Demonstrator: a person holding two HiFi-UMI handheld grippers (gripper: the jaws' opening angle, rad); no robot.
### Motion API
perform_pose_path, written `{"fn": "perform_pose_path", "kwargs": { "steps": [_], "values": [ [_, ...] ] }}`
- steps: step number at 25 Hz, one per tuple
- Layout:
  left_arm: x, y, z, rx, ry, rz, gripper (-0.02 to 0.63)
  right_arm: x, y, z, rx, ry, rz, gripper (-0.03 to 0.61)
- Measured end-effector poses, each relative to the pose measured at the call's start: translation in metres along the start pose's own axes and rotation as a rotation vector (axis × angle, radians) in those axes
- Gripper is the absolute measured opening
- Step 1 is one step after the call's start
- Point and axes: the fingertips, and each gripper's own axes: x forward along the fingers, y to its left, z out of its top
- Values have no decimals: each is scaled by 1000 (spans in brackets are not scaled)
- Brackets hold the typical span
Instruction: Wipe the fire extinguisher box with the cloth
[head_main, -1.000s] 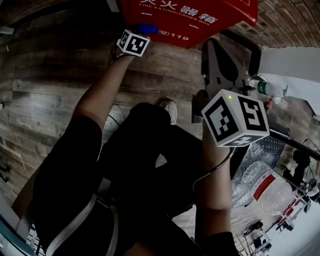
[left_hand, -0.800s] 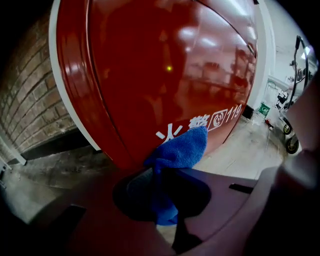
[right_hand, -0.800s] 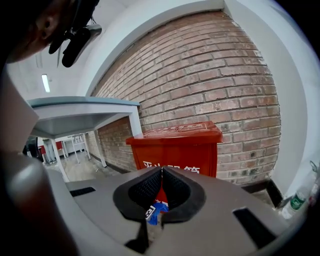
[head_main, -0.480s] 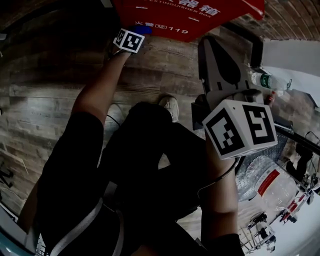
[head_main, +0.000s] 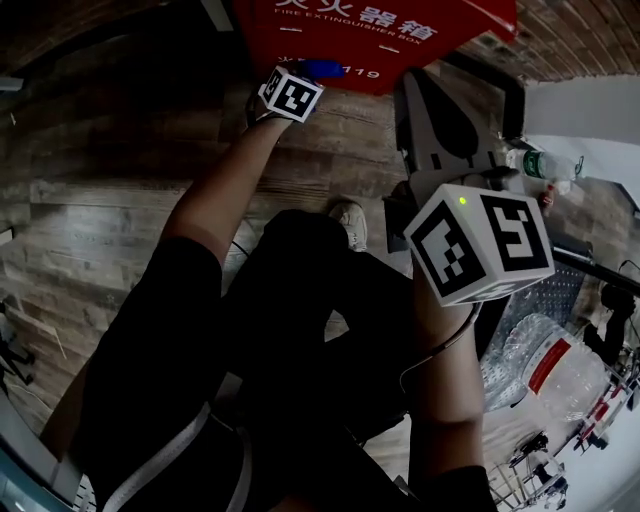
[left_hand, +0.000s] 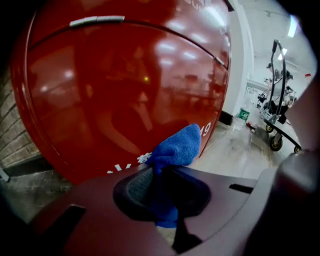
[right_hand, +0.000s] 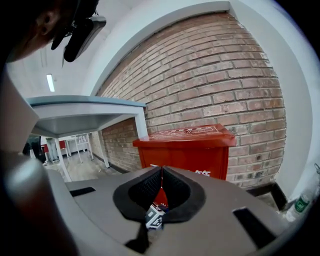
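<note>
The red fire extinguisher box (head_main: 375, 40) stands against a brick wall at the top of the head view. Its glossy front (left_hand: 125, 85) fills the left gripper view, and it shows whole in the right gripper view as the box (right_hand: 187, 147). My left gripper (head_main: 305, 75) is shut on a blue cloth (left_hand: 175, 150), and the cloth's free end presses against the box's lower front near the white print. My right gripper (right_hand: 161, 175) is held back from the box, shut with nothing between its jaws.
A wood-plank floor (head_main: 110, 150) lies before the box. Plastic water bottles (head_main: 530, 375) and a green-labelled bottle (head_main: 535, 165) sit to the right. A grey table (right_hand: 85, 112) stands left of the box. A wheeled cart (left_hand: 280, 100) is off to the right.
My left gripper with the cloth has slid rightward along the box's lower front. The right gripper has stayed about where it was.
</note>
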Motion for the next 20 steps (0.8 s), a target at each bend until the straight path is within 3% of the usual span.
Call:
{"fn": "perform_pose_path", "kwargs": {
  "steps": [11,17,20],
  "values": [
    [-72,-13,84,29,-207,-14,41,19,-4,0,16,0,-18,17],
    [-131,-9,131,-83,-307,-51,41,20,-9,6,60,-20,-34,17],
    [-158,-9,153,-81,-339,-68,41,24,-12,2,74,-14,-45,17]
  ]
}}
